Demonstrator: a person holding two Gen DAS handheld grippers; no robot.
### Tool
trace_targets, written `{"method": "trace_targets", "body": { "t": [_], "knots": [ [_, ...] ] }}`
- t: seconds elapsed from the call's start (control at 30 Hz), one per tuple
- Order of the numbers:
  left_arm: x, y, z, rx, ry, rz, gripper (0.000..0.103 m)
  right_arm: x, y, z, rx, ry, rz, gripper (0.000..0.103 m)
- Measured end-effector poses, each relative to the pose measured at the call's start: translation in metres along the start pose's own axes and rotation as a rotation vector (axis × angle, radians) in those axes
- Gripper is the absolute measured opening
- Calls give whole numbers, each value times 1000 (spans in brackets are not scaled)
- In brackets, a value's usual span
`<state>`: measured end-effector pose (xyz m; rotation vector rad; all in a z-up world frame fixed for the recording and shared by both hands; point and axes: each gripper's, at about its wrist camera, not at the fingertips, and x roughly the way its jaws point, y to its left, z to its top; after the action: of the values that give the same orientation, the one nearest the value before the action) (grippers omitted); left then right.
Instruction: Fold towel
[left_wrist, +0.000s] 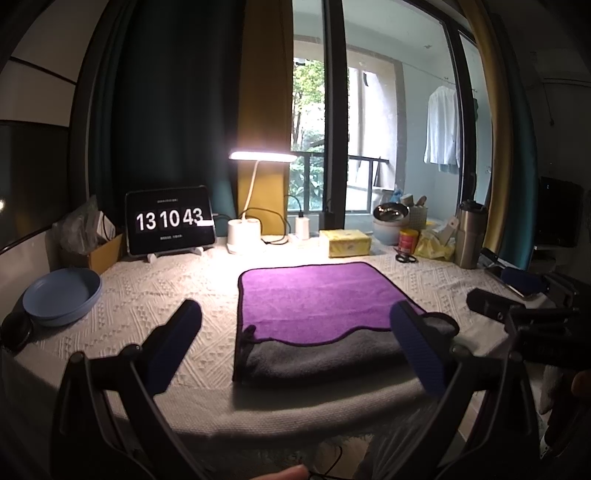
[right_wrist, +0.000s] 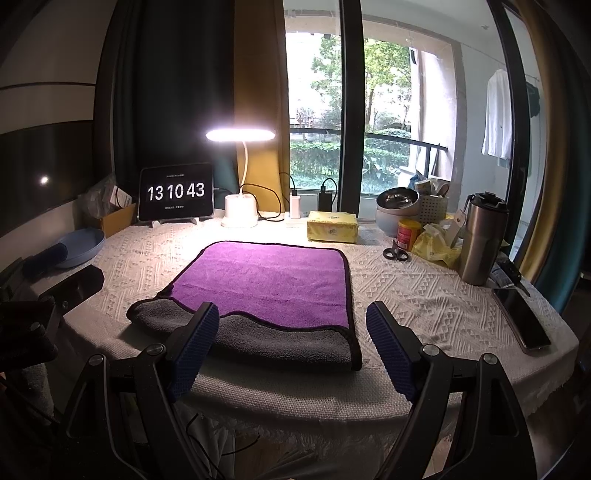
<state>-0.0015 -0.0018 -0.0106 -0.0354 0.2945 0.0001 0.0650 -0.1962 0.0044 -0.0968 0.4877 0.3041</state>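
A towel, purple on top and grey underneath (left_wrist: 317, 295) (right_wrist: 266, 280), lies folded once on the white knitted tablecloth (left_wrist: 166, 291) (right_wrist: 424, 295). The purple layer stops short of the near edge, so a grey strip shows at the front. My left gripper (left_wrist: 295, 332) is open and empty, held above the towel's near left part. My right gripper (right_wrist: 291, 334) is open and empty, above the towel's near right corner. Neither touches the towel. The right gripper's body shows at the right of the left wrist view (left_wrist: 517, 314).
At the back stand a tablet clock (right_wrist: 176, 192), a lit desk lamp (right_wrist: 240, 177), a yellow tissue pack (right_wrist: 332, 226), scissors (right_wrist: 396, 254), a steel tumbler (right_wrist: 480, 240) and bowls. A blue plate (left_wrist: 62, 295) lies at the left, a phone (right_wrist: 524, 321) at the right.
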Motion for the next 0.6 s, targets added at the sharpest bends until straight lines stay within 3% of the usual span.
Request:
{"method": "trace_targets", "body": {
  "t": [0.6],
  "knots": [
    [8, 4, 0, 3, 25, 1, 102, 8, 0, 1, 1, 24, 2, 85]
  ]
}}
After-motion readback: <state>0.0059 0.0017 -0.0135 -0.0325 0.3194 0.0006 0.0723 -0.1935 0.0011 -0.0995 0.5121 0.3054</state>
